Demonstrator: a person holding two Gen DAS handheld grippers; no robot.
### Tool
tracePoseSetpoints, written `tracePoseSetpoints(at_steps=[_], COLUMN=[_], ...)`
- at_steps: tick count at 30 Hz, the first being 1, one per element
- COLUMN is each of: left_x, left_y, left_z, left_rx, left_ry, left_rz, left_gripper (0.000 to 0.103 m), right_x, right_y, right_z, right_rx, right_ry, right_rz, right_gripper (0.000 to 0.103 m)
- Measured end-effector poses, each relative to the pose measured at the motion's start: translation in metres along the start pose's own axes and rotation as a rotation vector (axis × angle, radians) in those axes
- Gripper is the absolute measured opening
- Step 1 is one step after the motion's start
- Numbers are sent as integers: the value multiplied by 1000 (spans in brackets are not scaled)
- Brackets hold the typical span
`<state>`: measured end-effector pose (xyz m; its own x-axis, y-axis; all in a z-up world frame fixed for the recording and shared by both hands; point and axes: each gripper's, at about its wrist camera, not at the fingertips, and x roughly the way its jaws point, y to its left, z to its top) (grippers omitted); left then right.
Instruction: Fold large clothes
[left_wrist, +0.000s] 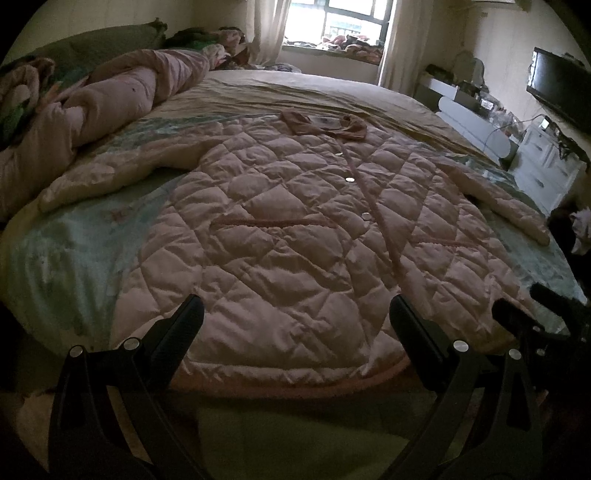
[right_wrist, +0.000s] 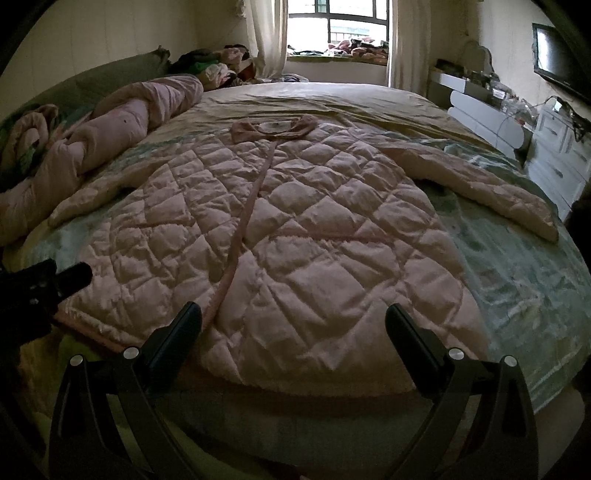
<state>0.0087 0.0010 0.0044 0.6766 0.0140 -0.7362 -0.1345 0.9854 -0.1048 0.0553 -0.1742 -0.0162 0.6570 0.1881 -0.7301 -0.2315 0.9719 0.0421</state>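
A large pink quilted coat (left_wrist: 295, 229) lies flat and face up on the bed, collar far, hem near, both sleeves spread out; it also shows in the right wrist view (right_wrist: 295, 236). My left gripper (left_wrist: 295, 314) is open and empty, just above the hem on the coat's left half. My right gripper (right_wrist: 293, 321) is open and empty, just above the hem on the coat's right half. The right gripper's fingers (left_wrist: 517, 317) show at the right edge of the left wrist view, and the left gripper's fingers (right_wrist: 70, 277) at the left edge of the right wrist view.
The bed has a green patterned sheet (left_wrist: 74, 243). A rolled pink duvet (left_wrist: 110, 96) lies along the bed's left side with piled clothes (right_wrist: 210, 62) behind it. White drawers (left_wrist: 546, 162) and a TV (left_wrist: 557, 88) stand on the right. A window (right_wrist: 340, 26) is at the far wall.
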Motion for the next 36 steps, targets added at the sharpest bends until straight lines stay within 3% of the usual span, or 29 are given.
tracePoseSetpoints(at_steps=[20, 36], left_x=[49, 112], left_y=[-16, -48], left_z=[72, 125], left_rx=[20, 68], left_ry=[-7, 47], left_rz=[54, 17], left_gripper=[94, 94], right_x=[59, 110], right_y=[-23, -93], right_z=[81, 129], right_rx=[9, 138], right_ry=[-5, 28], right_rz=[32, -28], right_gripper=[99, 99])
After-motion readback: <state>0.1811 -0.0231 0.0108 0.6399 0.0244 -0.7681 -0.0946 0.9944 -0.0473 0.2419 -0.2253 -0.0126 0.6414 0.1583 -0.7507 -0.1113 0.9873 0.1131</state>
